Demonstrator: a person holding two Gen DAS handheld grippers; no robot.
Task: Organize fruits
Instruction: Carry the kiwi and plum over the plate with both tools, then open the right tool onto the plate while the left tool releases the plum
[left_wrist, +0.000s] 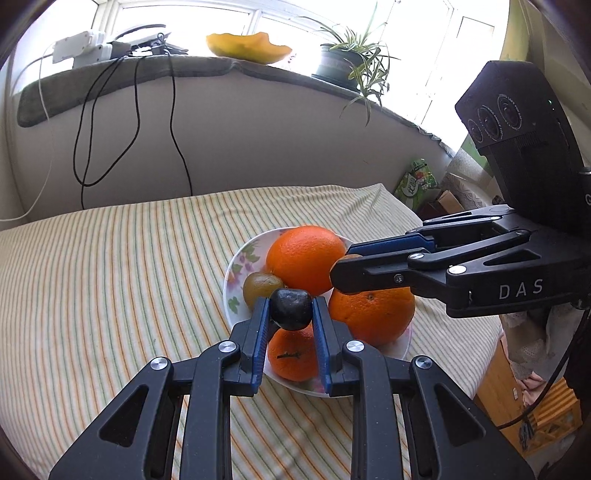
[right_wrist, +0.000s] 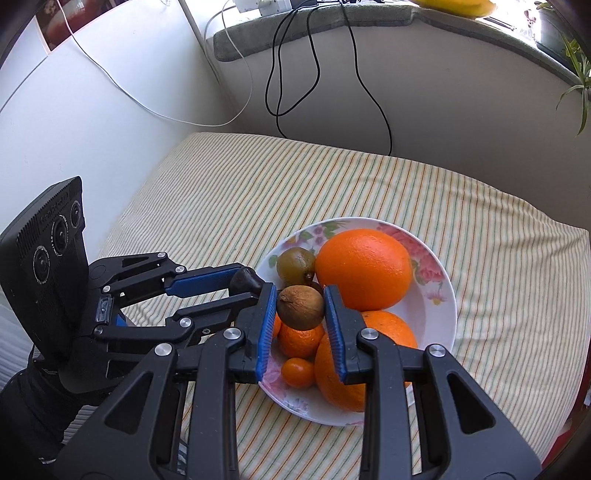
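A white ceramic plate with a pink floral rim holds the fruit: a large round orange at 12 o'clock, a second big orange at 5 o'clock, a small mandarin with a dark stem, a tiny orange kumquat-like fruit at 7 o'clock, and a greenish-brown kiwi at 10 o'clock.

The left gripper is clamped on a dark, glossy, plum-like fruit, held above the plate's 7 o'clock edge. The right gripper is clamped on a fuzzy brown kiwi over the plate's middle.

The plate sits on a cream cloth with thin green and orange stripes. Behind it runs a pale wall with dangling black cables, and a windowsill carrying a potted spider plant.
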